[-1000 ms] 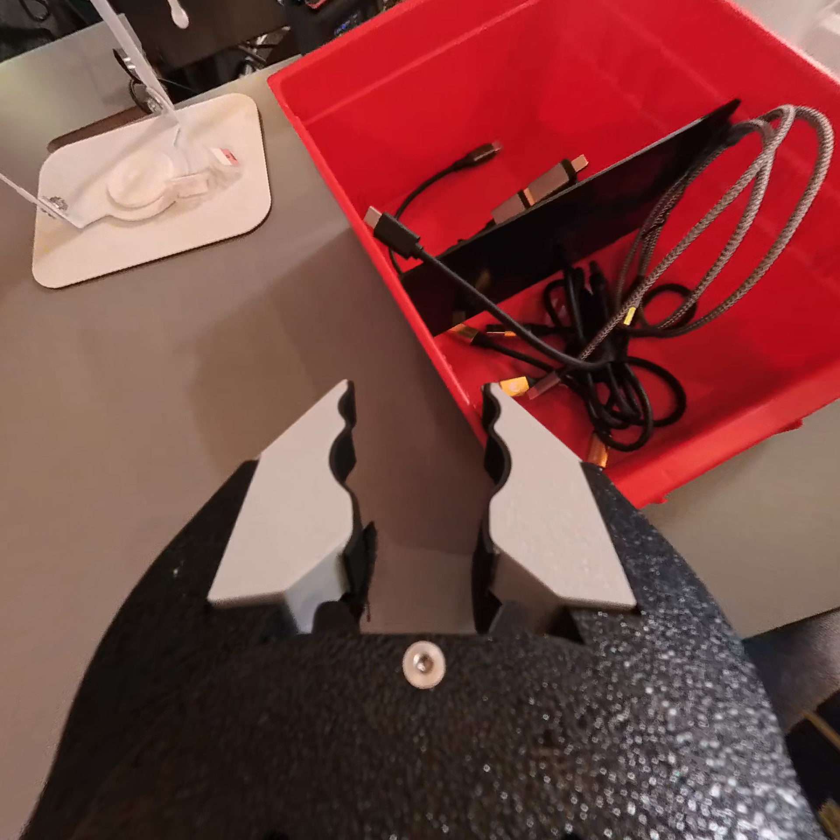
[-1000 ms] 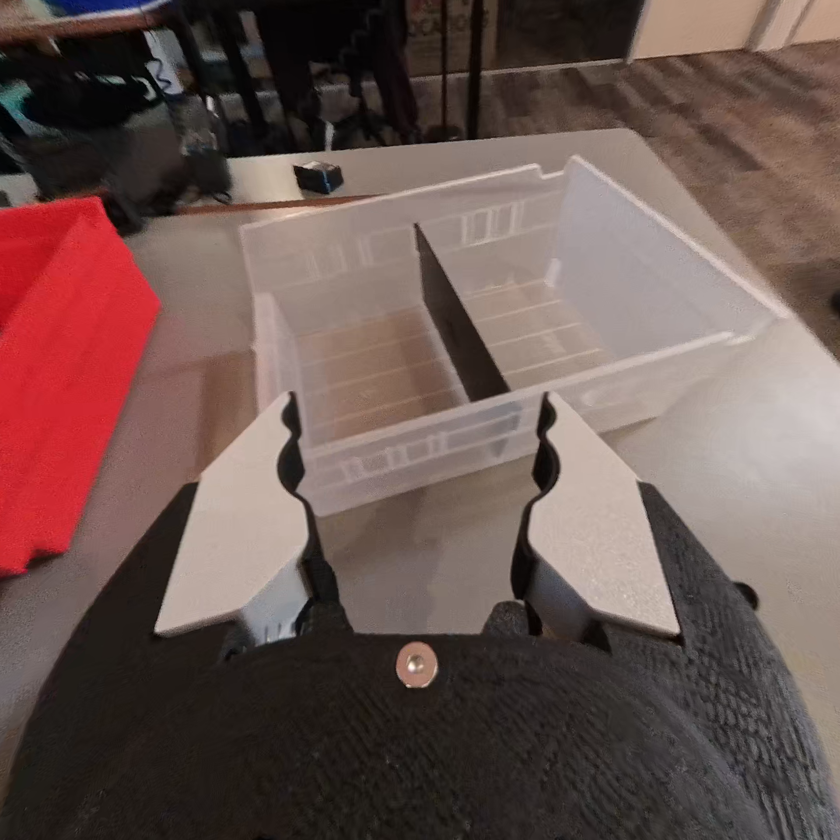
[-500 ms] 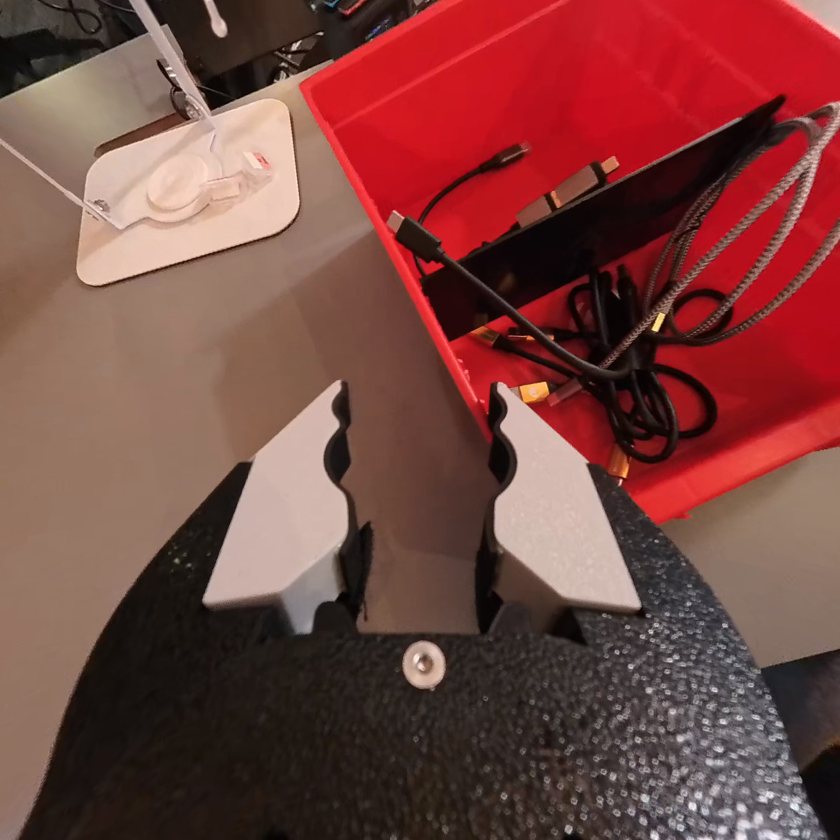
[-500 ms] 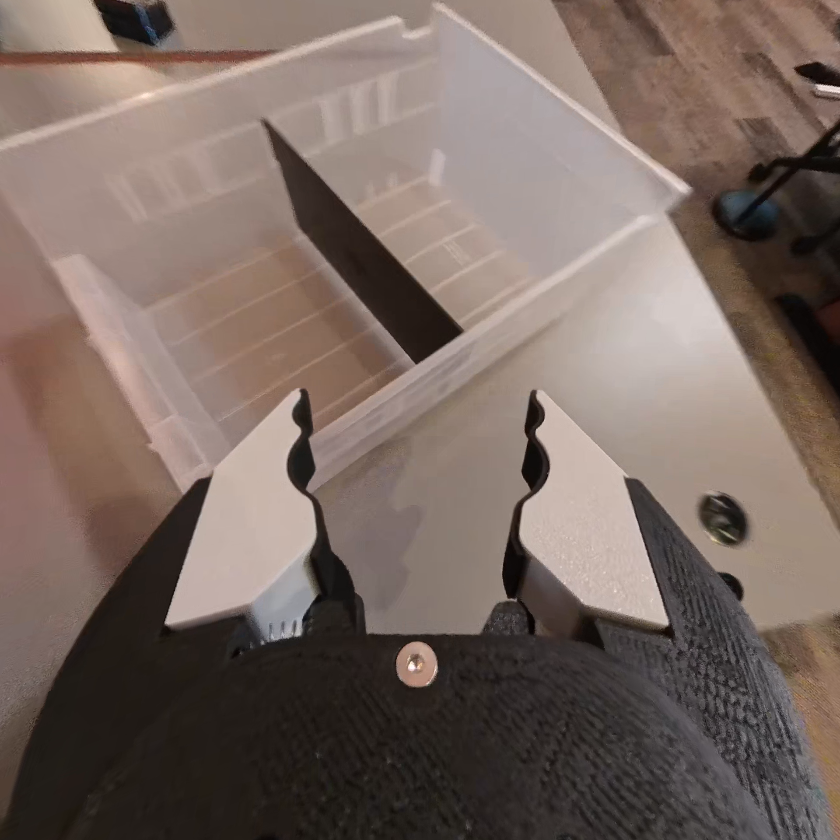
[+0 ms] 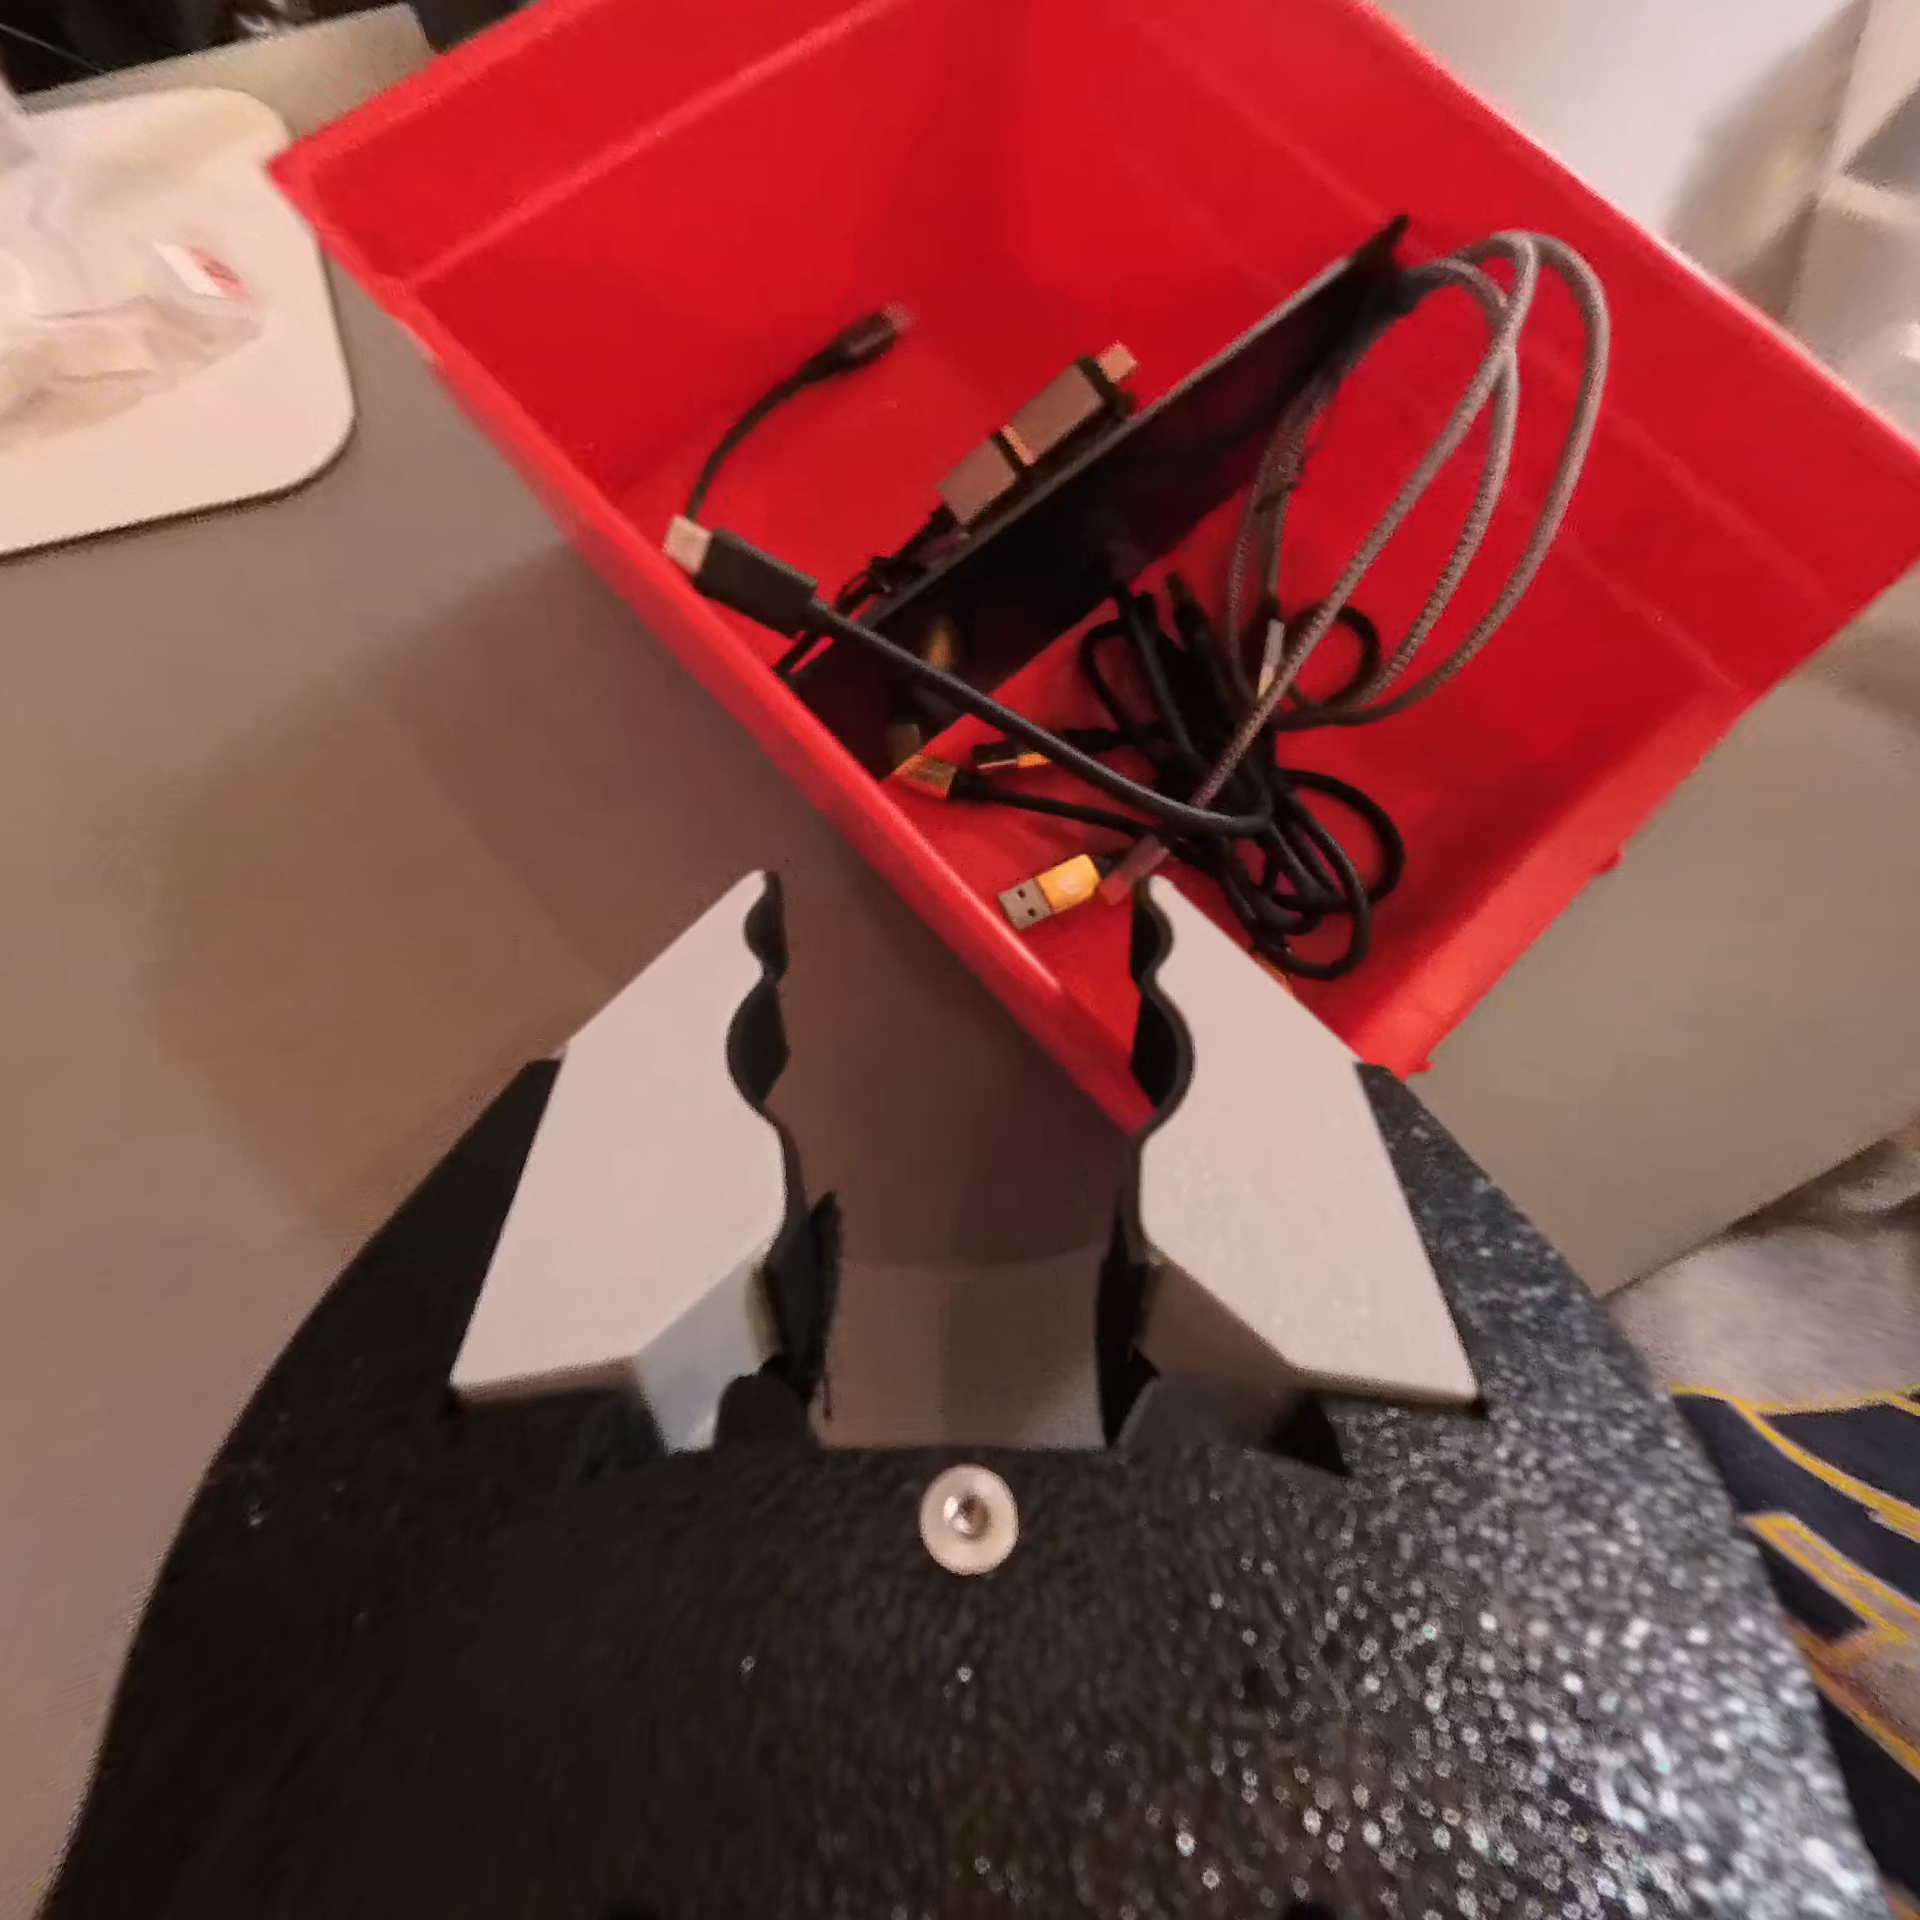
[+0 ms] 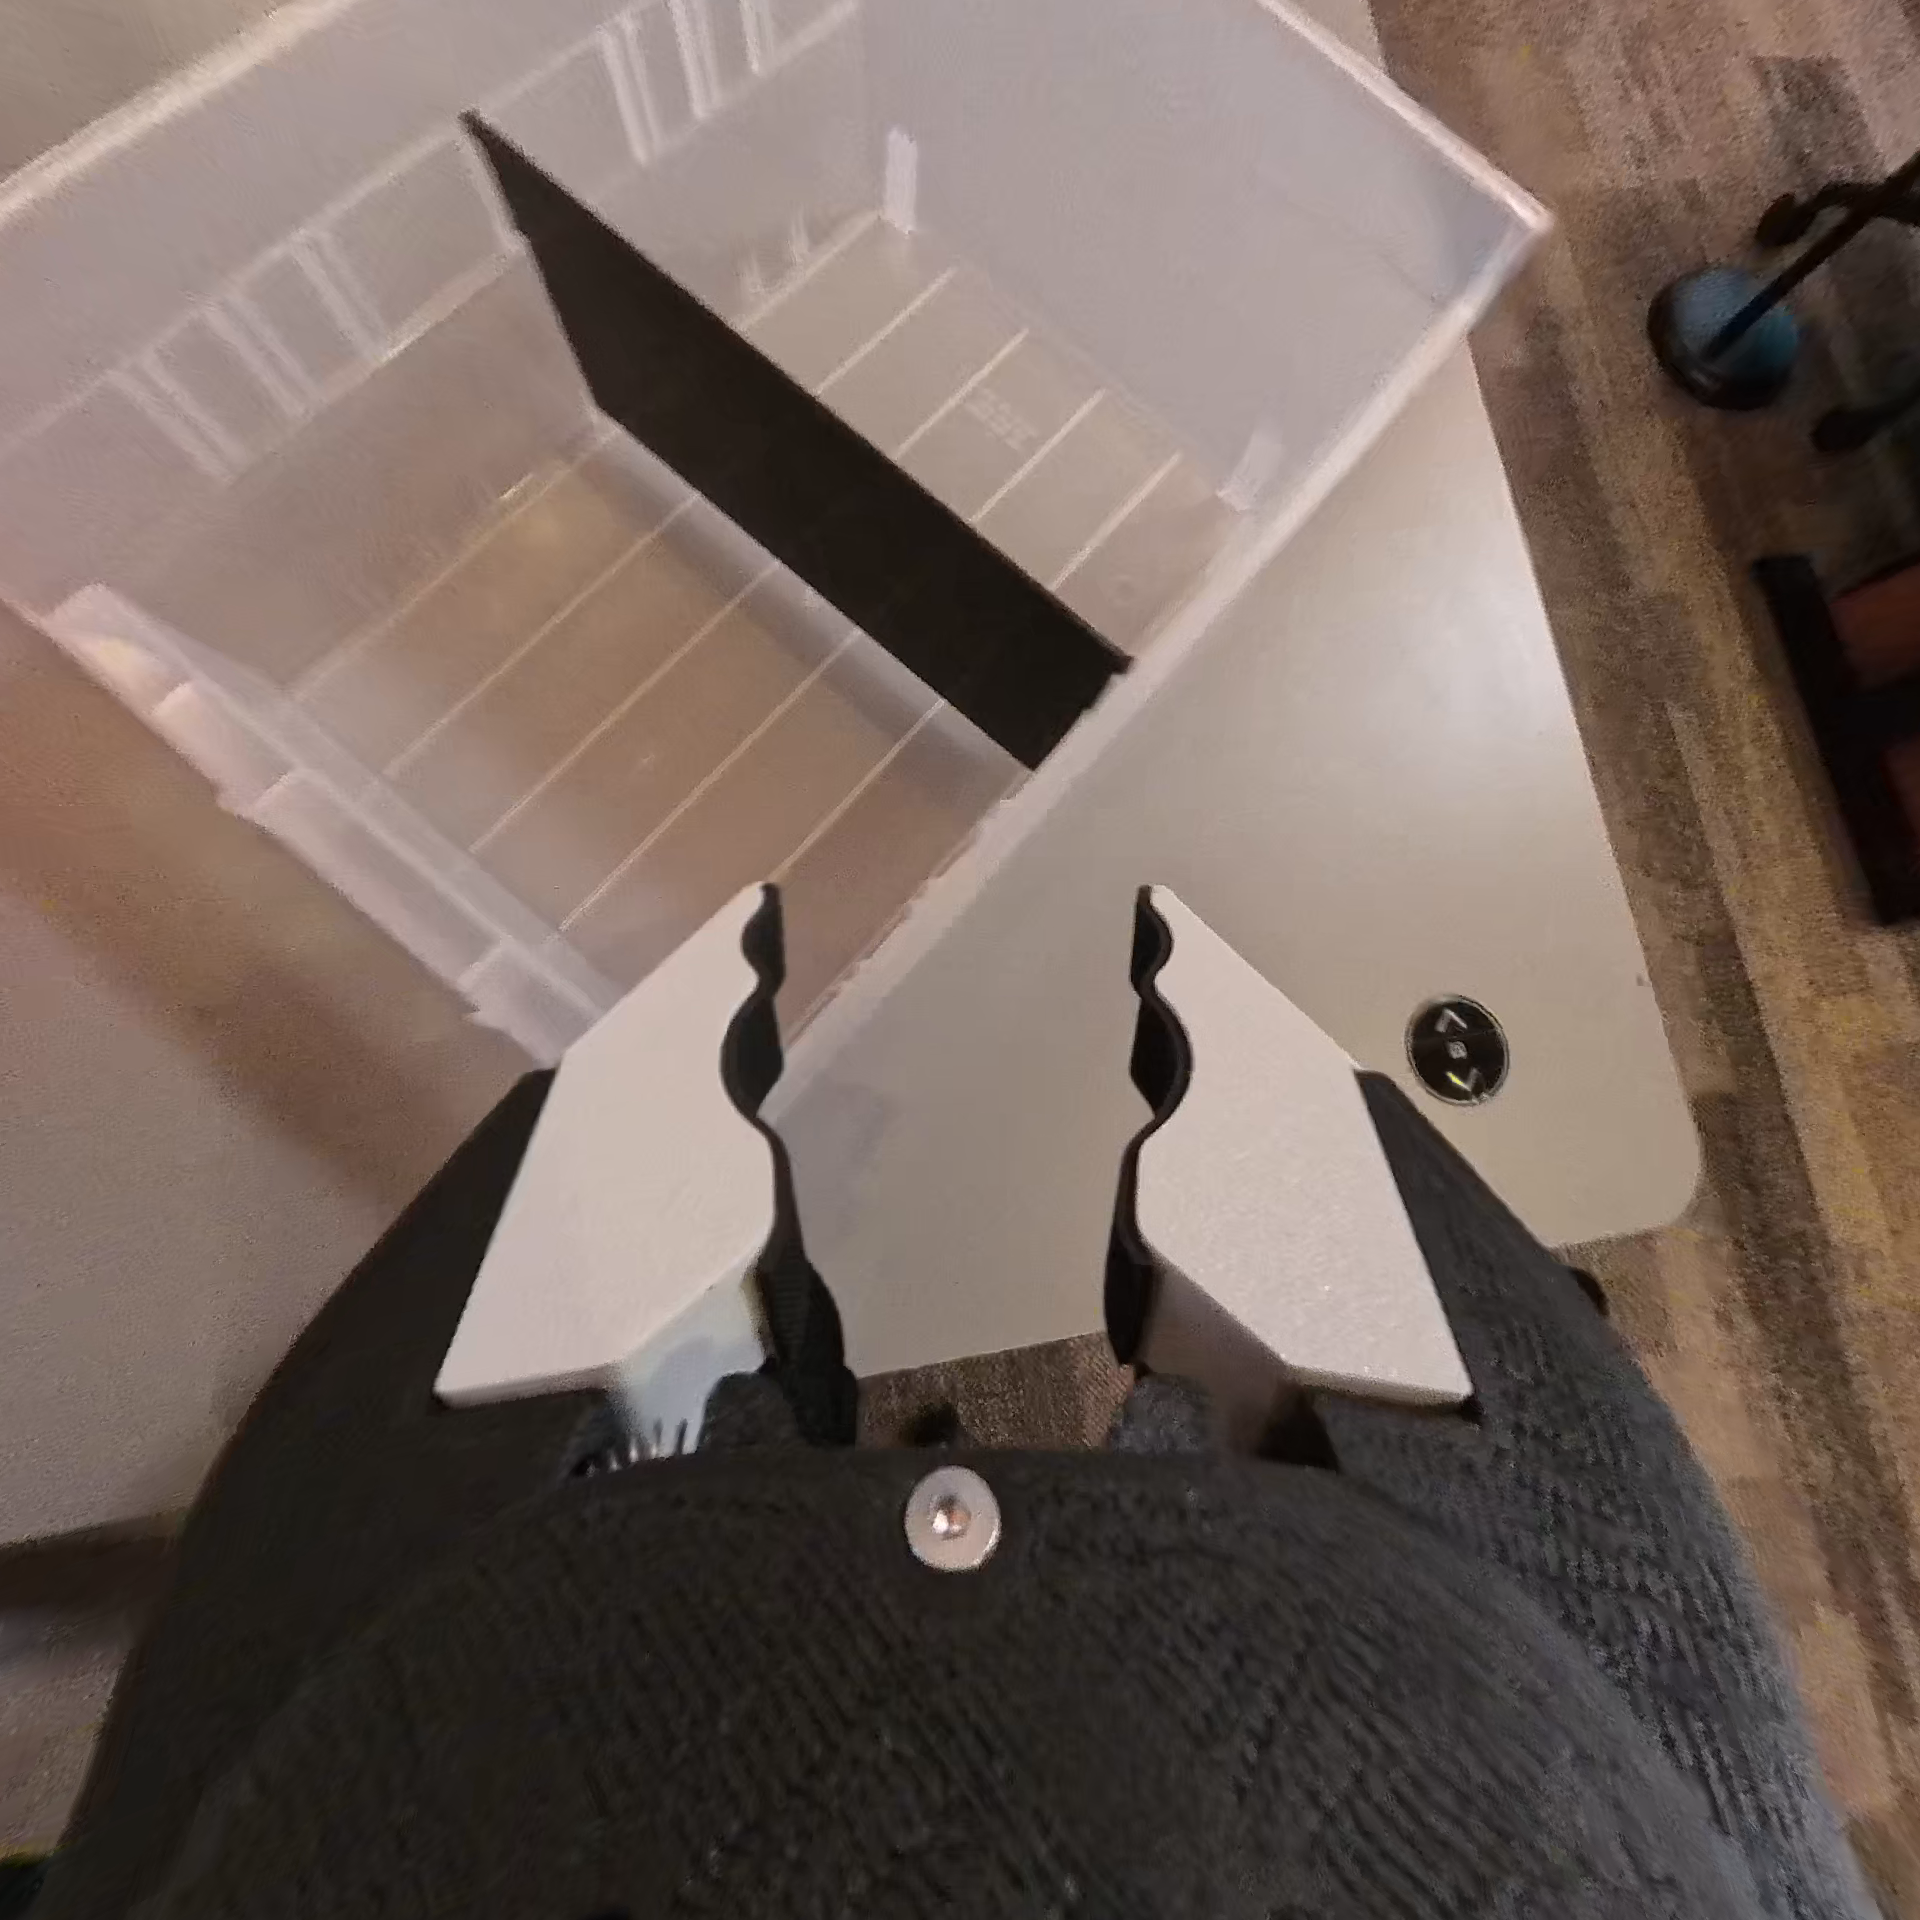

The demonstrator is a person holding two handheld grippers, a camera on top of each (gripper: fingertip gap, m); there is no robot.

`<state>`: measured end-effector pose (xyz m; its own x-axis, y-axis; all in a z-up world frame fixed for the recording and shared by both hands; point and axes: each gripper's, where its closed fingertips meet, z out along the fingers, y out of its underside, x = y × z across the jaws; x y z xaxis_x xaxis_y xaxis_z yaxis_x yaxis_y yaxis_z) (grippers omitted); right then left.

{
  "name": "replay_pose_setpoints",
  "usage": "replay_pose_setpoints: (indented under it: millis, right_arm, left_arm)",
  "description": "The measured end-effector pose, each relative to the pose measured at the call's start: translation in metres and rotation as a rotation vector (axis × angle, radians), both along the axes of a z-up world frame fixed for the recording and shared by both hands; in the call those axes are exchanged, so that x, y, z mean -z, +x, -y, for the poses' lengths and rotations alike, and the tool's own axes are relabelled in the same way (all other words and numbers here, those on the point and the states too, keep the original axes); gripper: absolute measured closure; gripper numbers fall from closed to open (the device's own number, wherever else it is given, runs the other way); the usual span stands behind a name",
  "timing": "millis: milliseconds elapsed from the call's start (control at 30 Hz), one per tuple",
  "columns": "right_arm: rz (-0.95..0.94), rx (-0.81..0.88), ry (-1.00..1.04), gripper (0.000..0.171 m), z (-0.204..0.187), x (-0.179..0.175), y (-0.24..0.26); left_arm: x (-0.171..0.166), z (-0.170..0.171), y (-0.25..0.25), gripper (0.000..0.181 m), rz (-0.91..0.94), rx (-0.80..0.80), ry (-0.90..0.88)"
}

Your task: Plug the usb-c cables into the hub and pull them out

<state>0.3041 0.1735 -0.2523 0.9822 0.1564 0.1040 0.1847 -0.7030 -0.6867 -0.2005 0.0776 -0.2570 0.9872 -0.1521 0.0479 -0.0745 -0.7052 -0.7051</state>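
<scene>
A red bin (image 5: 1039, 156) with a black divider (image 5: 1174, 457) sits on the grey table. Its far compartment holds a grey hub (image 5: 1023, 442) with a short black lead. Its near compartment holds tangled black cables (image 5: 1247, 821), a grey braided cable (image 5: 1455, 488) and orange-tipped plugs (image 5: 1049, 894). One black usb-c plug (image 5: 738, 566) rests over the bin's near rim. My left gripper (image 5: 956, 904) is open and empty, just short of the bin's near corner. My right gripper (image 6: 951, 904) is open and empty, over the near wall of a clear bin (image 6: 1351, 395).
The clear bin has a black divider (image 6: 790, 447) and both its compartments are bare. A white pad (image 5: 156, 343) with a clear stand lies left of the red bin. The table's right edge and a round button (image 6: 1455, 1055) are near my right gripper; floor lies beyond. One gripper's finger ends stand about 50 centimetres off the other's.
My left gripper has moved closer to the red bin and turned right. My right gripper has swung right and tilted down over the clear bin, and its fingers have narrowed somewhat.
</scene>
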Motion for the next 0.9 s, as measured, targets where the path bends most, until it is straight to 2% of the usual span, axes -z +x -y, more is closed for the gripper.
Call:
replay_pose_setpoints:
  millis: [33, 100, 167, 267, 367, 433, 467, 533, 633, 700, 767, 900]
  right_arm:
    - [-0.029, -0.033, -0.005, 0.091, 0.002, -0.002, -0.01]
    - [-0.072, -0.062, -0.012, 0.079, 0.005, -0.004, -0.022]
    - [-0.089, -0.06, -0.002, 0.072, 0.003, -0.005, -0.025]
    - [-0.099, -0.016, -0.036, 0.072, -0.002, 0.006, -0.021]
    - [-0.002, -0.007, -0.15, 0.077, 0.003, 0.03, -0.012]
    - [0.036, -0.057, -0.219, 0.1, 0.01, 0.042, -0.012]
    - [0.032, -0.079, -0.236, 0.106, 0.012, 0.045, -0.013]
    - [0.037, -0.078, -0.224, 0.135, 0.011, 0.044, -0.005]
    - [0.098, -0.018, -0.176, 0.154, 0.008, 0.039, 0.026]
    - [0.107, -0.004, -0.144, 0.16, 0.003, 0.037, 0.042]
    - [0.094, -0.025, -0.125, 0.161, 0.0, 0.037, 0.048]
    - [0.116, -0.144, -0.119, 0.159, -0.005, 0.037, 0.052]
  left_arm:
    - [0.001, -0.001, 0.005, 0.111, -0.002, 0.015, -0.004]
    - [-0.005, -0.003, 0.015, 0.107, 0.002, 0.041, 0.026]
    - [-0.016, -0.004, 0.019, 0.092, 0.006, 0.036, 0.066]
    - [-0.024, -0.011, 0.02, 0.077, 0.003, 0.003, 0.094]
    - [-0.002, -0.014, 0.016, 0.068, -0.059, -0.028, -0.026]
    - [0.003, -0.016, 0.021, 0.085, -0.05, -0.022, -0.048]
    - [0.004, -0.016, 0.018, 0.096, -0.077, -0.028, -0.055]
    - [0.007, -0.013, 0.001, 0.115, -0.185, -0.062, -0.078]
    - [0.016, -0.002, -0.022, 0.144, -0.246, -0.093, -0.155]
    - [0.026, 0.004, -0.034, 0.163, -0.207, -0.111, -0.195]
    - [0.024, 0.005, -0.044, 0.174, -0.151, -0.126, -0.165]
    - [0.024, 0.022, -0.067, 0.177, -0.067, -0.187, -0.173]
